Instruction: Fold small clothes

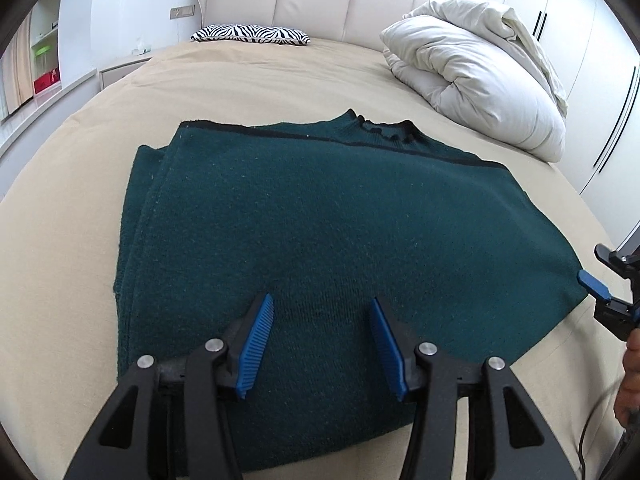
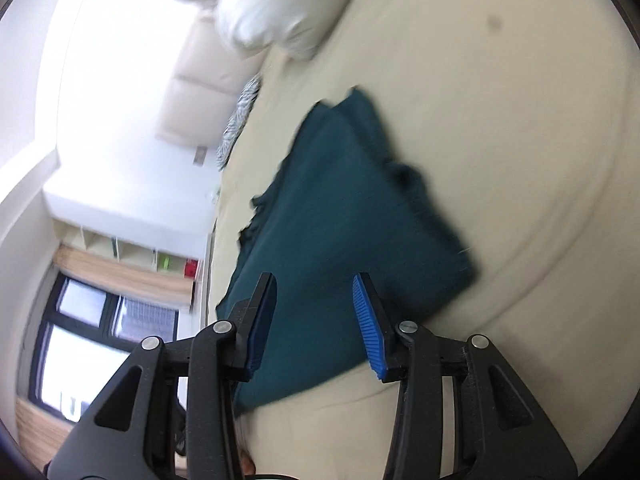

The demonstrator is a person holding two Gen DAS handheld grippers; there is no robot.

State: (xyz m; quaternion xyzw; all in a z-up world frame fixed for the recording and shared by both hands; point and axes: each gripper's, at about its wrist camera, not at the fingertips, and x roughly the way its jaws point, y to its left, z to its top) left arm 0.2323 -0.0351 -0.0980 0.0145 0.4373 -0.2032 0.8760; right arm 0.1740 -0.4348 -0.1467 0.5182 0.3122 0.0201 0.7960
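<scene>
A dark green knitted sweater [image 1: 340,216] lies flat on the beige bed [image 1: 280,80], its black-trimmed collar at the far side and its left part folded in. My left gripper [image 1: 321,300] hangs open over the sweater's near edge, with nothing between its blue pads. At the sweater's near right corner my right gripper [image 1: 598,272] comes in from the side. The right wrist view is rolled and blurred. There the right gripper [image 2: 314,280] stands open above the near corner of the sweater [image 2: 332,208], its pads apart and pressing on nothing.
A bunched white duvet [image 1: 480,76] lies at the bed's far right and a zebra-patterned pillow [image 1: 250,34] rests by the padded headboard. A nightstand [image 1: 120,70] stands far left and white wardrobes [image 1: 580,20] on the right. A hand [image 1: 630,380] shows at the right edge.
</scene>
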